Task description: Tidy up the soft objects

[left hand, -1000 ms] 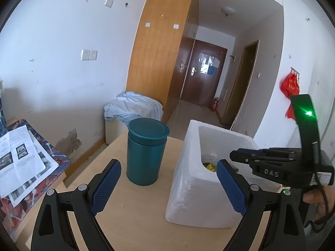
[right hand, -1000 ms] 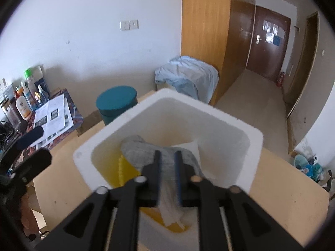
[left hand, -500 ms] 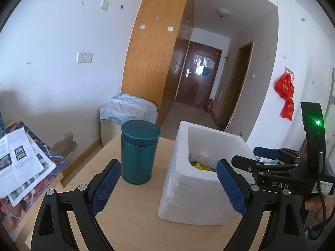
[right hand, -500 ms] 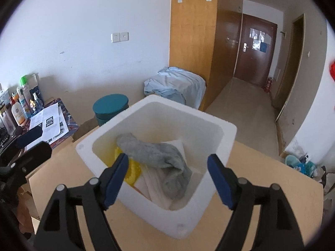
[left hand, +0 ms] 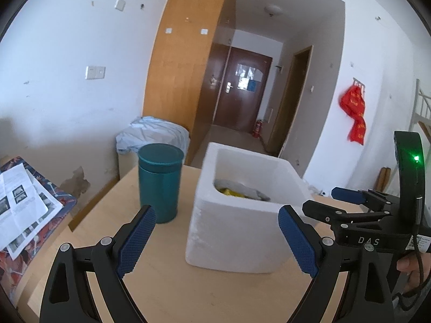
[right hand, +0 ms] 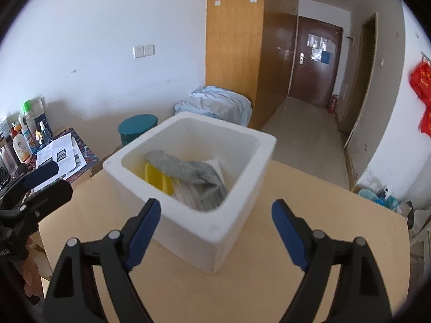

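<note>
The square white foam box (right hand: 215,231) on the pale wooden table (right hand: 323,215) is the landmark. Inside it lies the limp grey cloth (right hand: 188,173), its long axis running from the box's far left corner toward the near right, over a yellow ribbed sponge (right hand: 159,179) and white fabric. The right gripper (right hand: 215,223) hangs just outside the box's near corner, the cloth ahead and below; its jaws have just been opening and stand released, nothing between them. The left gripper (left hand: 216,239), spread and empty, faces the box's side wall, the tall teal lidded canister (left hand: 160,185) just beside the box. The right one is likely nearer the contents
</note>
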`<state>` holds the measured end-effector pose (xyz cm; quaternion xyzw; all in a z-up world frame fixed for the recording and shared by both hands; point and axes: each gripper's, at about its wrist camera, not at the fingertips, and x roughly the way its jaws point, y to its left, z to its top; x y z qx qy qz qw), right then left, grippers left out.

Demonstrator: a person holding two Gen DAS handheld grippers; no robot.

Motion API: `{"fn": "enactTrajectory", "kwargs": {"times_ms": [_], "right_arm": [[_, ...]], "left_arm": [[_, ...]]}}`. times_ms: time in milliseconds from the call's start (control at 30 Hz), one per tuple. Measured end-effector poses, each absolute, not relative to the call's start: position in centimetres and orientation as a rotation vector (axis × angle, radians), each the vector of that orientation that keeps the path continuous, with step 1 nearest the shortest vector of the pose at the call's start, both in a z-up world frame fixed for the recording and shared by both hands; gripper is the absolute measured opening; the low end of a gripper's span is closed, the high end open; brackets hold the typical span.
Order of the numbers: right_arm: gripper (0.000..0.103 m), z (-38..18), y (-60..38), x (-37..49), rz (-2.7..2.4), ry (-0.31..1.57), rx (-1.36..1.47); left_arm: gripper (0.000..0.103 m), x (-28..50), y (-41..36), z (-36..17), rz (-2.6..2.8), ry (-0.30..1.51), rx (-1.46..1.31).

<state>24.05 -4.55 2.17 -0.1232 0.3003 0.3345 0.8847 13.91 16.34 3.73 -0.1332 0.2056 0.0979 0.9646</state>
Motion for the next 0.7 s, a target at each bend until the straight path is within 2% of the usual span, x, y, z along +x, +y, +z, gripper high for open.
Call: {"fn": "enactTrajectory", "kwargs": {"times_ms": [700], "right_arm": [[0.087, -1.1, -14.4, 18.2, 0.516, 0.667, -0.147]], "left_arm": [[0.092, 12.5, 8.6, 0.9, 0.059, 0.5, -0.189]]}}
